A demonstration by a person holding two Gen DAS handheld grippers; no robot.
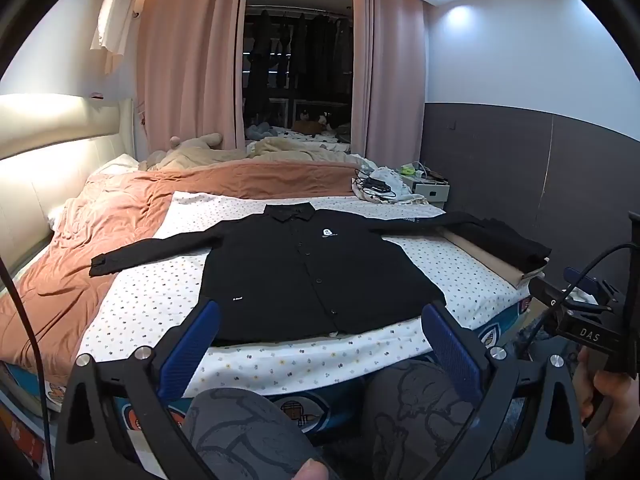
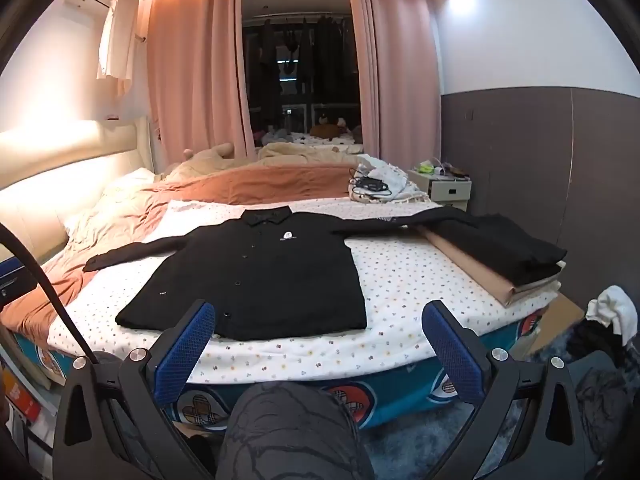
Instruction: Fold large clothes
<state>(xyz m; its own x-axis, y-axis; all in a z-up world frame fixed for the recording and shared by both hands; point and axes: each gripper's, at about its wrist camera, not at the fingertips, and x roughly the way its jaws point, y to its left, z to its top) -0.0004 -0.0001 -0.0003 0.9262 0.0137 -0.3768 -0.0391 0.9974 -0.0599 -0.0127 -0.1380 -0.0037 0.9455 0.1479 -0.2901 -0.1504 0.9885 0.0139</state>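
A black long-sleeved button shirt (image 1: 304, 276) lies flat and face up on the spotted white sheet (image 1: 152, 292), collar at the far side and both sleeves spread out. It also shows in the right wrist view (image 2: 256, 276). My left gripper (image 1: 320, 340) is open and empty, held in front of the bed's near edge, short of the shirt's hem. My right gripper (image 2: 320, 340) is open and empty too, level with the hem's right part. The right gripper's body shows in the left wrist view (image 1: 580, 312) at the right.
A stack of folded clothes (image 2: 500, 256), black on beige, lies on the bed's right corner under the shirt's right sleeve. An orange duvet (image 1: 80, 248) is bunched at the left. Cables and cloth (image 2: 376, 188) lie at the far side. The person's knees (image 2: 288, 432) are below the grippers.
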